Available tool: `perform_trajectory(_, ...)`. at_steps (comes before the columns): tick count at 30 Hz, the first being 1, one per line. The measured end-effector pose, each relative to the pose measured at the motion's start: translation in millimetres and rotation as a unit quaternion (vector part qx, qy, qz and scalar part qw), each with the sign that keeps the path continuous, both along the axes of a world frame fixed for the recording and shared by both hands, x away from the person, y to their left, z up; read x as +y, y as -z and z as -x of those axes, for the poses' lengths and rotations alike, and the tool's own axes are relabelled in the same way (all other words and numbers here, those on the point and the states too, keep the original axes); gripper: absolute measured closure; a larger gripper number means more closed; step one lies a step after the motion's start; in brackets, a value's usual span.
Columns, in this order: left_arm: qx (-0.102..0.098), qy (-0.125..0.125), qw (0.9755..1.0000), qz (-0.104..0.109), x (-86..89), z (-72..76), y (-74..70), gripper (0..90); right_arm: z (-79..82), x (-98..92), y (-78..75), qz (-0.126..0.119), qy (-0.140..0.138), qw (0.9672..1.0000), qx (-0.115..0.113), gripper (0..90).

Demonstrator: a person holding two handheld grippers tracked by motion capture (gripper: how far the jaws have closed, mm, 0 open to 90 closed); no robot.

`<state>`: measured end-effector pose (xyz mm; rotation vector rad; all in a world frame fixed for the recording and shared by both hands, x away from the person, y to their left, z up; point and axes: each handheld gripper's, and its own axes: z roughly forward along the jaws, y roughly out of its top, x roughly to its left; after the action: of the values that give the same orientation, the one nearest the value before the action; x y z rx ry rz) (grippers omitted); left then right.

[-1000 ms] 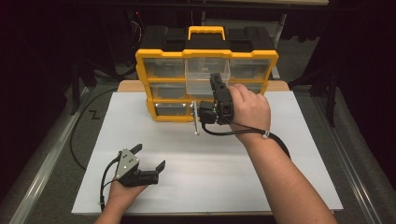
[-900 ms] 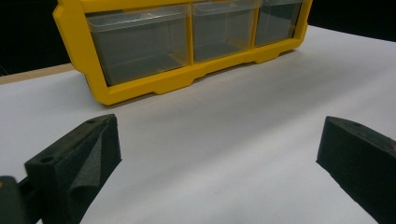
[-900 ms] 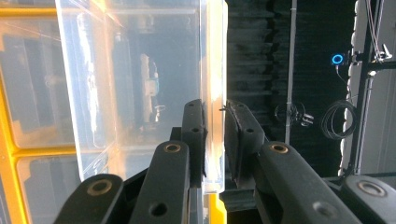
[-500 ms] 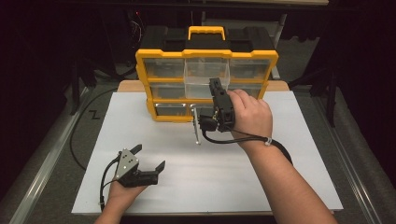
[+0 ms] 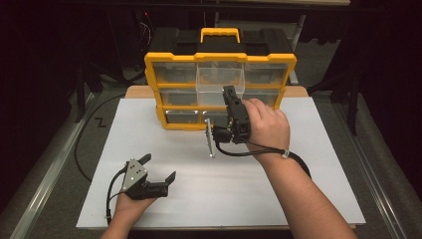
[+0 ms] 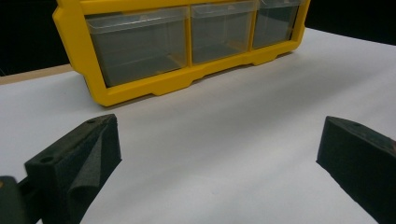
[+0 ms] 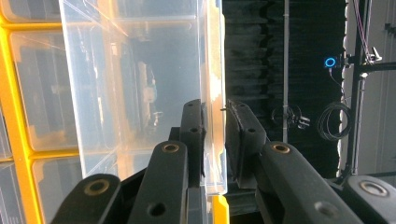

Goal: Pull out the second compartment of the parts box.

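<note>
1. I am pulling the clear drawer [image 5: 220, 83] straight out of the yellow organizer [image 5: 169, 102], keeping it level so it does not jam.
2. My right gripper [image 7: 214, 135] is pinching the drawer's side wall, jaws nearly closed.
3. My left gripper [image 5: 158, 175] is resting wide open, empty, on the white table [image 5: 298, 179].

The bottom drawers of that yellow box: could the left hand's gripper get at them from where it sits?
Probably yes. The left gripper is open, and bare white tabletop lies between it and the bottom drawers; nothing blocks it.
</note>
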<state>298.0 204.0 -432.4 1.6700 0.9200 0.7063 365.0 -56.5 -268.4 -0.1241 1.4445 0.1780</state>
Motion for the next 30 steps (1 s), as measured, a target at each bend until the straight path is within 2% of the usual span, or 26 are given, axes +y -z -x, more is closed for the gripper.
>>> perform_trajectory(2,0.000,0.000,1.0000,0.000,0.4,-0.3,0.0,0.4,-0.1,-0.1,-0.3,-0.001,-0.002,1.0000,0.000,78.8)
perform_trajectory(3,0.000,0.000,1.0000,0.001,0.6,-0.4,0.0,0.4,0.4,0.0,-0.9,-0.003,0.001,1.0000,0.007,72.7)
perform_trajectory(6,0.001,-0.001,1.0000,0.001,1.0,-0.5,0.1,0.4,1.5,0.1,-2.0,0.000,0.000,1.0000,0.009,68.9)
perform_trajectory(7,0.001,-0.001,1.0000,0.002,1.0,-0.5,0.1,0.4,3.7,-0.3,-2.5,0.001,-0.005,0.9999,0.010,65.2)
perform_trajectory(18,-0.005,-0.009,0.9999,0.002,2.5,-0.6,-0.7,0.4,24.2,-7.4,6.2,0.005,-0.016,0.9992,0.036,53.2)
perform_trajectory(24,-0.003,-0.013,0.9999,0.002,3.5,-2.1,-0.1,0.4,32.7,-16.1,20.9,0.010,-0.020,0.9983,0.055,47.2)
perform_trajectory(26,-0.002,-0.013,0.9999,0.001,3.7,-2.4,0.0,0.4,35.6,-23.1,32.8,0.006,-0.018,0.9976,0.067,45.6)
perform_trajectory(27,-0.002,-0.014,0.9999,0.002,3.8,-2.6,0.2,0.4,35.6,-23.1,32.8,0.006,-0.018,0.9976,0.067,45.6)
perform_trajectory(29,-0.001,-0.015,0.9999,-0.001,4.3,-3.0,0.5,0.4,36.7,-28.4,43.2,0.011,-0.016,0.9970,0.075,44.3)
perform_trajectory(30,0.000,-0.017,0.9999,-0.002,4.6,-3.3,0.6,0.4,37.1,-33.9,54.8,0.012,-0.013,0.9964,0.084,43.2)
